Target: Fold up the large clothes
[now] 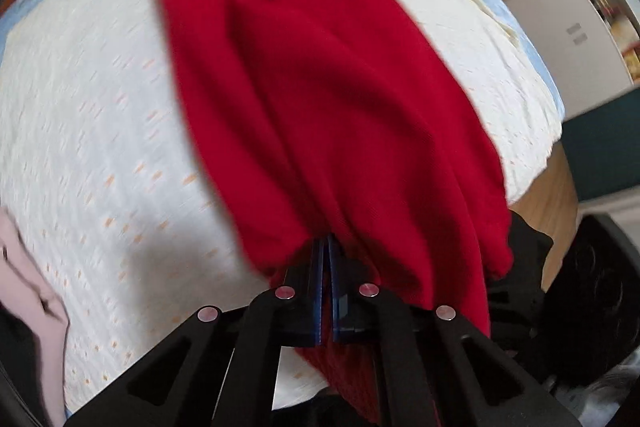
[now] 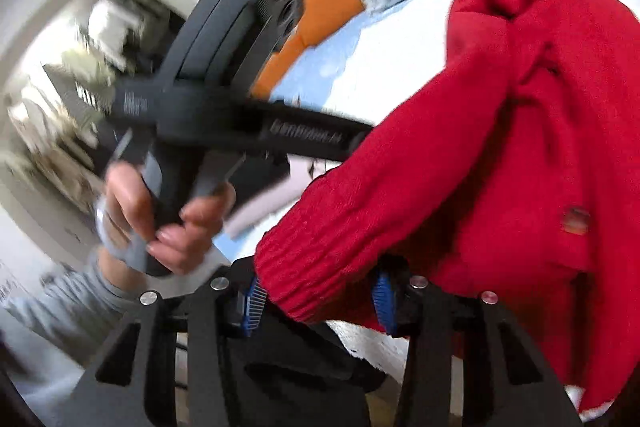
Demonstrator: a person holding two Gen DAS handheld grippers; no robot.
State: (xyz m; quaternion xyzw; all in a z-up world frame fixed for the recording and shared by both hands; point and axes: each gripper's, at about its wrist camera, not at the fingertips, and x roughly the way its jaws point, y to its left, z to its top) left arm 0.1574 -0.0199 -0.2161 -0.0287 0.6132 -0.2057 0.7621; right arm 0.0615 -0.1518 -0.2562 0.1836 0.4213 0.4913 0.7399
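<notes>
two hand-held grippers on sweater (image 1: pixel 320 99): left (image 1: pixel 325 247) pinching hem, right (image 2: pixel 318 291) spread around cuff (image 2: pixel 296 267). could drop cuff, skewing fold on bed (image 1: pixel 92 131).

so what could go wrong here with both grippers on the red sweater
The left gripper pinches only a thin bunch of the red sweater, so a pull could slip it free. The right gripper sits wide around the ribbed cuff, apparently unclamped, so that sleeve may drop out.
</notes>
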